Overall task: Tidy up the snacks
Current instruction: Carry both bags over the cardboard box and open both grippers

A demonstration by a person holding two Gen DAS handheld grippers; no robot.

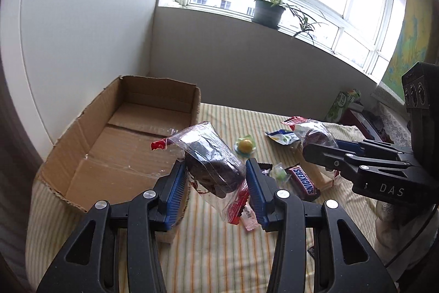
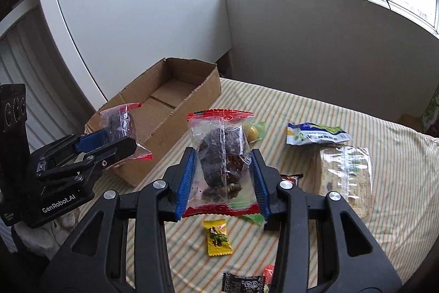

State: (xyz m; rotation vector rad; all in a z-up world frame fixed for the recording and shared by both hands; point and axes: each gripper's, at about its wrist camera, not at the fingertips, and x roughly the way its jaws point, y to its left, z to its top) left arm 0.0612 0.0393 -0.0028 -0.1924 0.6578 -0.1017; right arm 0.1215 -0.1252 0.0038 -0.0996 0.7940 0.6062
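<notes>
The left gripper (image 1: 216, 180) clamps one brownie packet (image 1: 214, 161), the right gripper (image 2: 223, 180) another packet (image 2: 222, 155), both lifted clear for the cardboard box (image 2: 164, 111) at ten o'clock.

Striped bed (image 2: 315, 111) carries box (image 2: 170, 111) (cardboard), snacks.

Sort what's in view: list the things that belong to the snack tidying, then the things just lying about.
Belongs to the job:
left claw gripping a dark cake packet
right claw gripping a second cake packet
cardboard box
Snickers bar
yellow candy
blue-white packet

Lying about:
potted plant
green carton
</notes>
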